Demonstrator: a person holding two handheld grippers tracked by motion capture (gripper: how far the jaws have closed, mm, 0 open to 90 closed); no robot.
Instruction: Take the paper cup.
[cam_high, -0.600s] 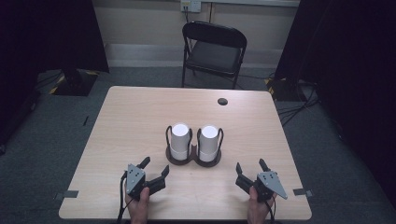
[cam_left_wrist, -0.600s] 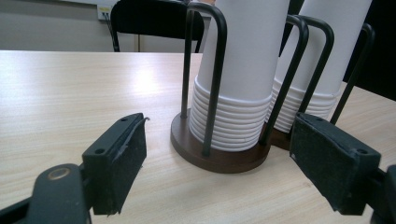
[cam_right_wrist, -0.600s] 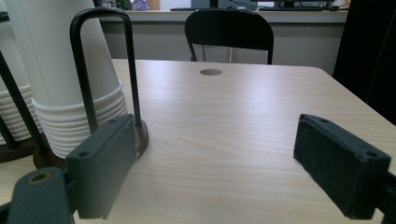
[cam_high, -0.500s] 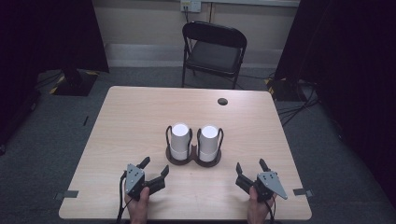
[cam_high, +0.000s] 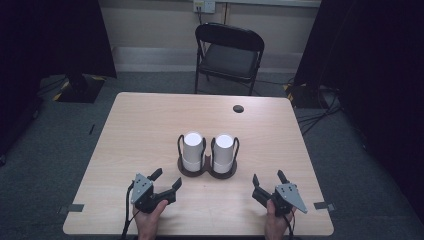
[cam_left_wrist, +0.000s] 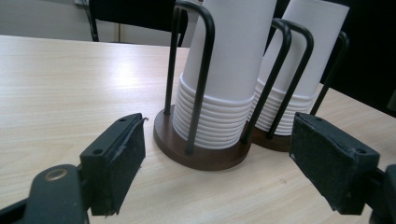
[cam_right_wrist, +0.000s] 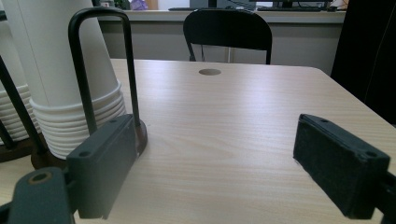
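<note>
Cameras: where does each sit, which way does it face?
High view: above the near edge, looking forward and down on the table; hands, left gripper, right gripper.
Left gripper view: low, facing both cup stacks in the rack.
Right gripper view: low, facing the chair.
All three share the rack.

Left gripper (cam_left_wrist: 217, 161): jaws spread wide, nothing between the pads. Just beyond them, a dark wire rack (cam_left_wrist: 201, 156) on a round brown base holds two upside-down stacks of white paper cups (cam_left_wrist: 229, 70). Pale wooden table (cam_left_wrist: 60, 88) underneath.
</note>
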